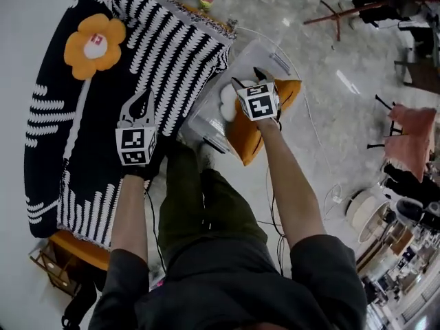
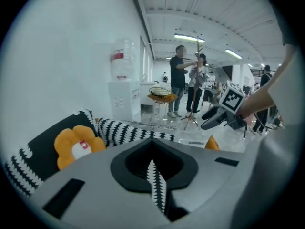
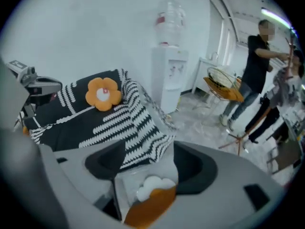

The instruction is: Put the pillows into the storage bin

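Fingers of the left gripper (image 1: 144, 95) are closed tip to tip, empty, above the striped sofa (image 1: 165, 53). Those of the right gripper (image 1: 249, 80) are spread wide, empty, over the orange pillow (image 1: 244, 139) lodged in the storage bin (image 1: 210, 126). Farther off, a flower pillow (image 1: 95, 45) is seen on the sofa.

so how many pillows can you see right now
2. An orange flower pillow lies on the striped sofa cover; an orange and white pillow sits in the clear storage bin. Others may be hidden beneath it.
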